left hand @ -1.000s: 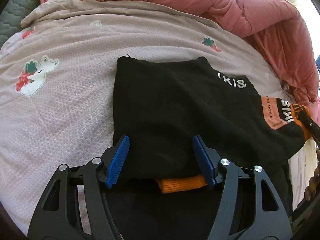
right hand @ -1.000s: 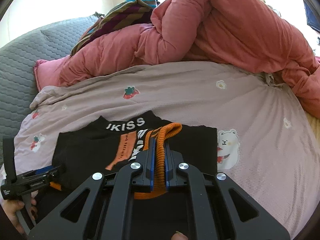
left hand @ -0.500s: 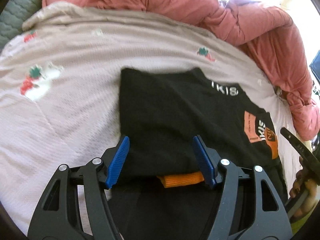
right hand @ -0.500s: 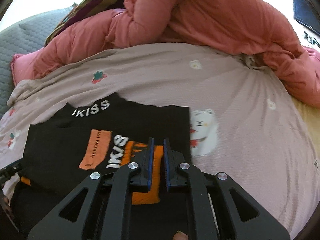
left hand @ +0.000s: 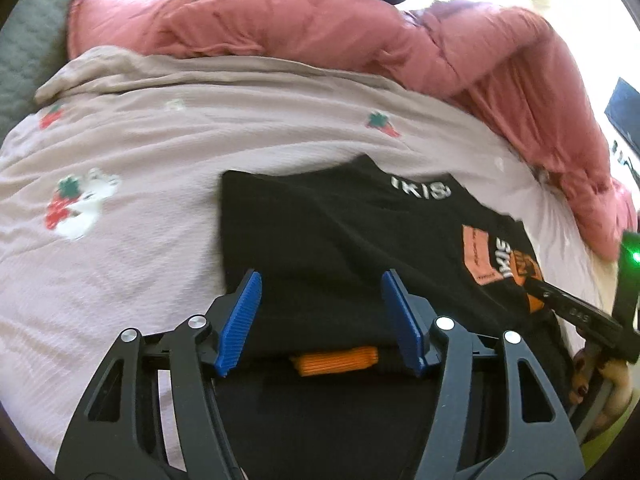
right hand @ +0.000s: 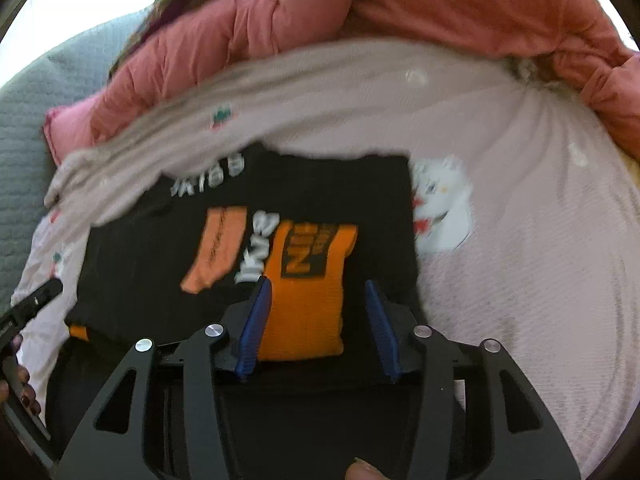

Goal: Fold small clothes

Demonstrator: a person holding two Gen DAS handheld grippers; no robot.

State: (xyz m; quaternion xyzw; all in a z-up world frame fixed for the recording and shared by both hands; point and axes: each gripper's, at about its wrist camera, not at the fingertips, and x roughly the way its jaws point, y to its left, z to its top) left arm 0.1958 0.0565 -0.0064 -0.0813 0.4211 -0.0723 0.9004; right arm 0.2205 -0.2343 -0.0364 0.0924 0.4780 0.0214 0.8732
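both tongs (left hand: 320,316) (right hand: 318,320) spread wide, low over black garment (left hand: 328,232).

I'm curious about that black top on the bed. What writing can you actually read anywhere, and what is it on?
"IKIS": white letters near the neck of the black top, cut off by a fold.
"IKIS": white letters beside its orange patch.
Small print on that patch: too small to read.
Dark lettering on the orange cuff: too blurred to read.
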